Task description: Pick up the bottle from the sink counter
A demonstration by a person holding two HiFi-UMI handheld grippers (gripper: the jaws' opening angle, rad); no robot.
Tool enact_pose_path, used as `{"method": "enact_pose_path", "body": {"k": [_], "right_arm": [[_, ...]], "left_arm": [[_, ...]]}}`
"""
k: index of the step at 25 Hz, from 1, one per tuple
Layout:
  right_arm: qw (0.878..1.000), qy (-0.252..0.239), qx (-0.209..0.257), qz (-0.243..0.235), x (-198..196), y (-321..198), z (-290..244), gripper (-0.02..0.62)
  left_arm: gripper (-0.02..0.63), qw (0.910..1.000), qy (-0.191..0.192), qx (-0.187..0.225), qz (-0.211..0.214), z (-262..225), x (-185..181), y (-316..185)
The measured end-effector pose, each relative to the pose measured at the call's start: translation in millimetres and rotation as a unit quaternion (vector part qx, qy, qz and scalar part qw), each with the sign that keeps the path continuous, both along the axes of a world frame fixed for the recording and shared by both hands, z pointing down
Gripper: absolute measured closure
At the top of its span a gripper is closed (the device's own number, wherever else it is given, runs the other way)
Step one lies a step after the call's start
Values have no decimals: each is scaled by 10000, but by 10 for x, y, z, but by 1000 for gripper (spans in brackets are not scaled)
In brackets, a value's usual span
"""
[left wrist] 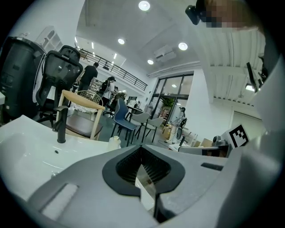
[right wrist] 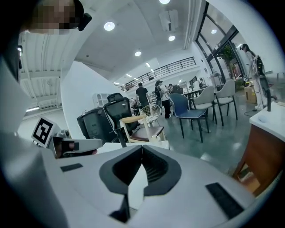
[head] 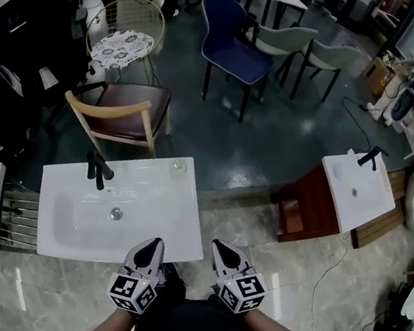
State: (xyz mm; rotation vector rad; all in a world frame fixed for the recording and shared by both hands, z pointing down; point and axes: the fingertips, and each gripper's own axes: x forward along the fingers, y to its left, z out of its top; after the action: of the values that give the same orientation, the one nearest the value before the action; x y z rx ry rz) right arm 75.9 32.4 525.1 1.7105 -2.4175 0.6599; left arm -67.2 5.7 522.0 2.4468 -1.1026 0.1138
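Bottle [head: 179, 166] one; sinks [head: 162, 224] two; tools [head: 154, 246] two, closed.

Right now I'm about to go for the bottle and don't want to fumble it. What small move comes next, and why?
Probably ease the right gripper forward over the counter, opening its jaws on the way. It and the left gripper are both shut and empty at the counter's near edge, while the bottle stands untouched at the far right corner.

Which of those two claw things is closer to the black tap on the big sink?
Left. The left gripper is over the near rim of the sink, across the basin from the black tap; the right gripper is beyond its near right corner.
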Motion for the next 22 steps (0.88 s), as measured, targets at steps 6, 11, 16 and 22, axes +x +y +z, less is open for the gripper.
{"method": "enact_pose_path", "body": {"k": [6,11,16,22], "right_arm": [[9997,161,-65,163,-114,-322,-18,588],[9996,204,-116,182,-143,-534,29,588],[9997,137,-108,141,-50,-765,115,588],[9999,13,-55,-112,48,-1048,136,588]], "left_arm": [[604,9997,109,-42,236,50,-102,-370],[604,9997,147,-94,173,156,-156,-634],[604,9999,23,-14,105,216,-76,-874],[604,9997,-224,-52,48,287,55,-1079]]}}
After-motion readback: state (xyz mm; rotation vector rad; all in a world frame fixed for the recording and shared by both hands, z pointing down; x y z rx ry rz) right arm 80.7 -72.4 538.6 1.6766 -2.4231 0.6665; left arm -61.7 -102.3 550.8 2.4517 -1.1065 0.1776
